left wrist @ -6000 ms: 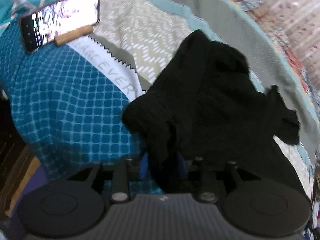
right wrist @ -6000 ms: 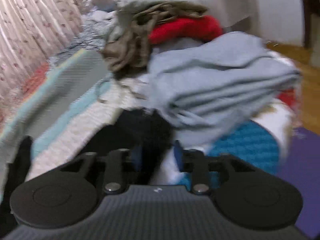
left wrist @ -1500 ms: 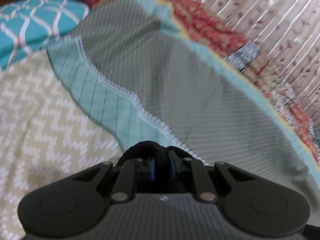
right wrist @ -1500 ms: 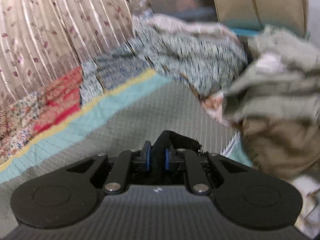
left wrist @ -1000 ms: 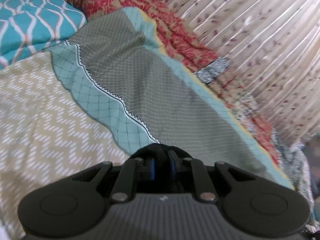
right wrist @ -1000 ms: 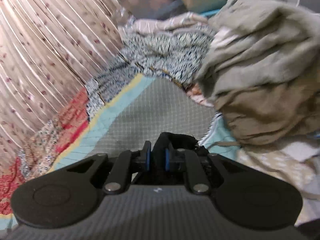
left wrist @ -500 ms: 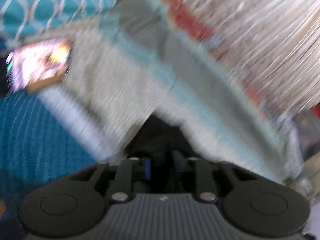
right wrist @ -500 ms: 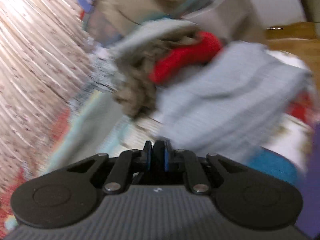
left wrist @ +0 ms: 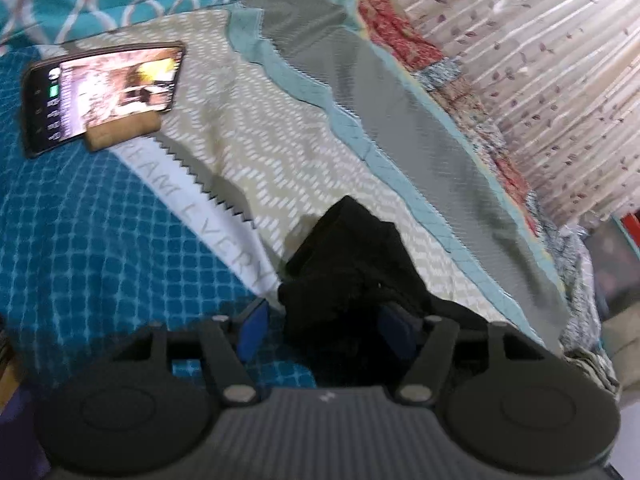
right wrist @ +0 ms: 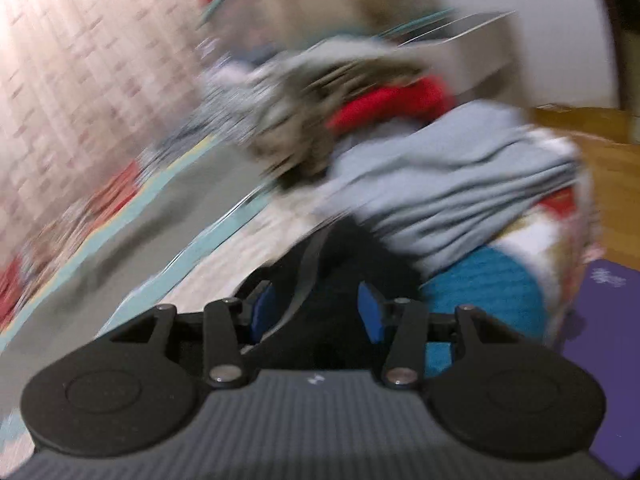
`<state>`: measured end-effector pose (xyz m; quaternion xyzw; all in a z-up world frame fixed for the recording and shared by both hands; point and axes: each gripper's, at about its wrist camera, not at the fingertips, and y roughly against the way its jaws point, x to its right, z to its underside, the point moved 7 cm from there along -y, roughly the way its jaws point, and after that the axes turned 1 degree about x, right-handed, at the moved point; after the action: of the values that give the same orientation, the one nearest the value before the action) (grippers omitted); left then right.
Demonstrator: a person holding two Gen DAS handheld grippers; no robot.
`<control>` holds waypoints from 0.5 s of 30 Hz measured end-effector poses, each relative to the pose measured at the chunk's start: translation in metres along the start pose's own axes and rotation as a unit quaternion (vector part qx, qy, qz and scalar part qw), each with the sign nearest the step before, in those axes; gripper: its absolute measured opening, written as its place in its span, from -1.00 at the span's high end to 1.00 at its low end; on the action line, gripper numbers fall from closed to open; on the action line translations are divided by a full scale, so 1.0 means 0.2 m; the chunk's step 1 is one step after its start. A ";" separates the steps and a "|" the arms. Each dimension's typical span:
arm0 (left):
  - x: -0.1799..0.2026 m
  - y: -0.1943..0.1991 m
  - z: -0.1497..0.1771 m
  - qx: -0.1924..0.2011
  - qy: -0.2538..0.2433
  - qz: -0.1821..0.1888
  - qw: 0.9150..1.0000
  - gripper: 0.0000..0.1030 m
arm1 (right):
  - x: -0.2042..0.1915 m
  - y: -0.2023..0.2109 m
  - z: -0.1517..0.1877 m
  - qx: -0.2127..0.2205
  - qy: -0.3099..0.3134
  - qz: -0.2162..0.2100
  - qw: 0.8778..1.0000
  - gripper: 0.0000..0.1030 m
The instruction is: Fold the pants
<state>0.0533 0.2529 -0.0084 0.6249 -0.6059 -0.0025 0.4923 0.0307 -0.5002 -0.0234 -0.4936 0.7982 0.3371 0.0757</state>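
The black pants (left wrist: pixel 352 276) lie bunched on the patterned bedspread (left wrist: pixel 248 152), right in front of my left gripper (left wrist: pixel 324 330). Its blue-padded jaws stand wide apart with the black cloth lying loosely between them. In the blurred right wrist view the pants (right wrist: pixel 332 264) also lie between the spread jaws of my right gripper (right wrist: pixel 316 308), with a grey band of the cloth running across them. Neither gripper pinches the cloth.
A lit phone (left wrist: pixel 104 92) leans on a small tan block (left wrist: pixel 124 134) at the upper left. A stack of folded grey cloth (right wrist: pixel 452 184) and a heap of mixed clothes (right wrist: pixel 332 92) stand just beyond the right gripper. A curtain (left wrist: pixel 540 60) hangs behind the bed.
Both grippers were shut on the pants half a second ago and have opened, letting the cloth go. Both have swung back toward the near side of the bed; the phone is in view again.
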 end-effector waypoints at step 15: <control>-0.24 0.12 0.01 0.033 0.053 0.038 0.997 -0.22 | -1.96 0.25 1.06 -0.220 0.398 -0.467 0.758 -0.50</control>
<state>0.0212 0.2931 -0.0220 0.6166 -0.6019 0.0695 0.5028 0.1409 -0.0673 0.0158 -0.8980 0.3306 0.1995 -0.2111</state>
